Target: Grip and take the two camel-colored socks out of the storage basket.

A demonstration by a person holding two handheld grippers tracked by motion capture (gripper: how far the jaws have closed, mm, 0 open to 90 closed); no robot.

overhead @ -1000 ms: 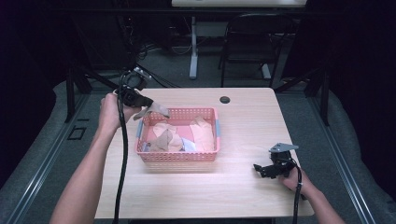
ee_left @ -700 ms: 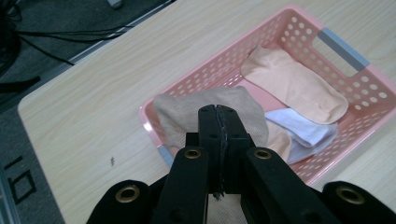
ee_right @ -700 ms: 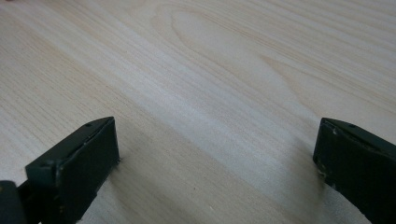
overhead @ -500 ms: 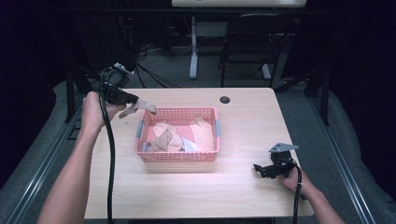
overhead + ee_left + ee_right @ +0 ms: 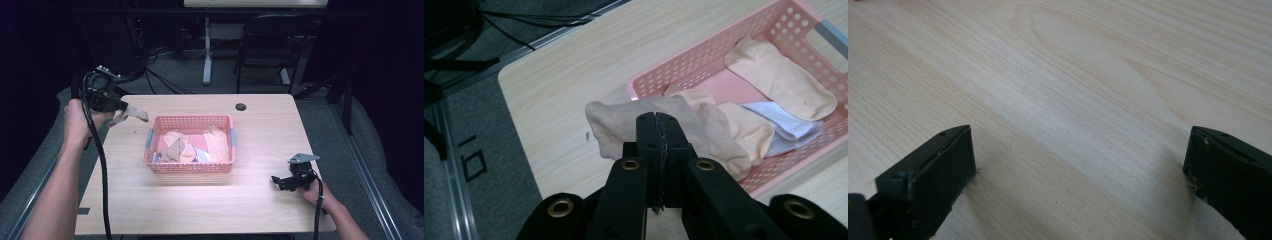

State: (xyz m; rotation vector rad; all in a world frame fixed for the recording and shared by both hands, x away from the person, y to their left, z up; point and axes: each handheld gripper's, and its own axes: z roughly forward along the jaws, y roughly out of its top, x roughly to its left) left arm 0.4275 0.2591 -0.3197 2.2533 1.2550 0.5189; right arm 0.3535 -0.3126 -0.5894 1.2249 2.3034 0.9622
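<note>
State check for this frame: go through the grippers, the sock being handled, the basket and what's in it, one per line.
Left gripper: shut on tan sock, raised left of basket.
Tan sock: pinched, hanging clear of basket.
Right gripper: open, low over bare table.
Basket: upright on table, holding loose socks.
Socks: lying jumbled inside.

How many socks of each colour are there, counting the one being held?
Beige socks: 3 (one in the left hand-held gripper, beige sock; two in the basket)
Peach socks: 2
White socks: 1
Total: 6, though the pile may hide more.
</note>
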